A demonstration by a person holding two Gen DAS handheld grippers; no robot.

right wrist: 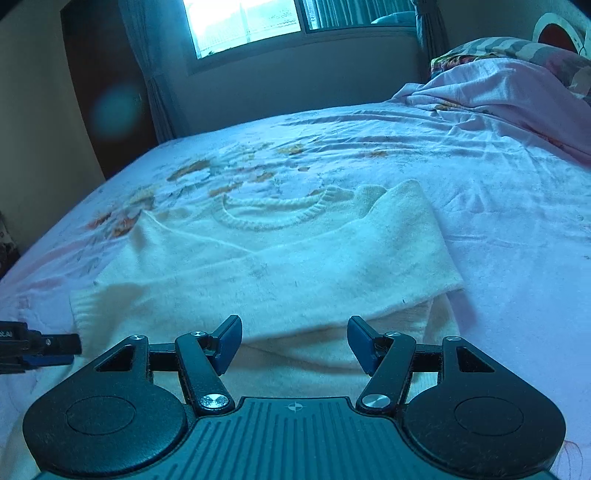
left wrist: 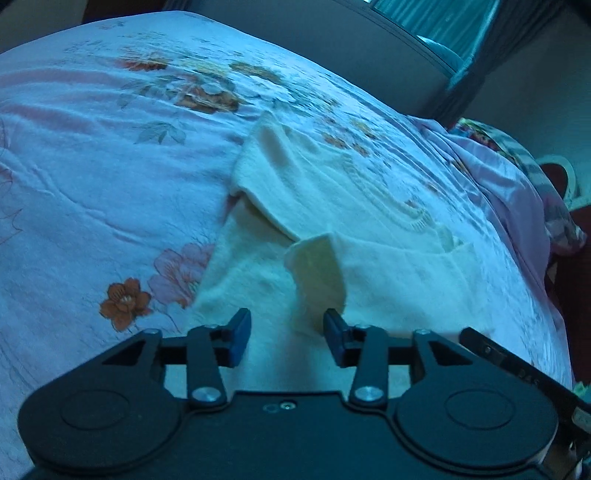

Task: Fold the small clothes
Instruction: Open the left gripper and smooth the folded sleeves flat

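Observation:
A small cream knit sweater [left wrist: 332,206] lies flat on the floral bedsheet [left wrist: 92,166]. One sleeve [left wrist: 317,266] is folded across the body, its cuff just ahead of my left gripper [left wrist: 287,332]. That gripper is open and empty, low over the sweater's lower part. In the right wrist view the sweater [right wrist: 258,258] lies neck-away, with a sleeve [right wrist: 399,243] folded over the body. My right gripper [right wrist: 294,341] is open and empty above the sweater's near hem. The left gripper's tip [right wrist: 55,345] shows at the left edge.
A crumpled pink blanket and pillows [right wrist: 509,85] lie at the bed's far right. A window with curtains [right wrist: 251,22] is behind the bed. The bed's right edge [left wrist: 554,295] drops off to a dark floor.

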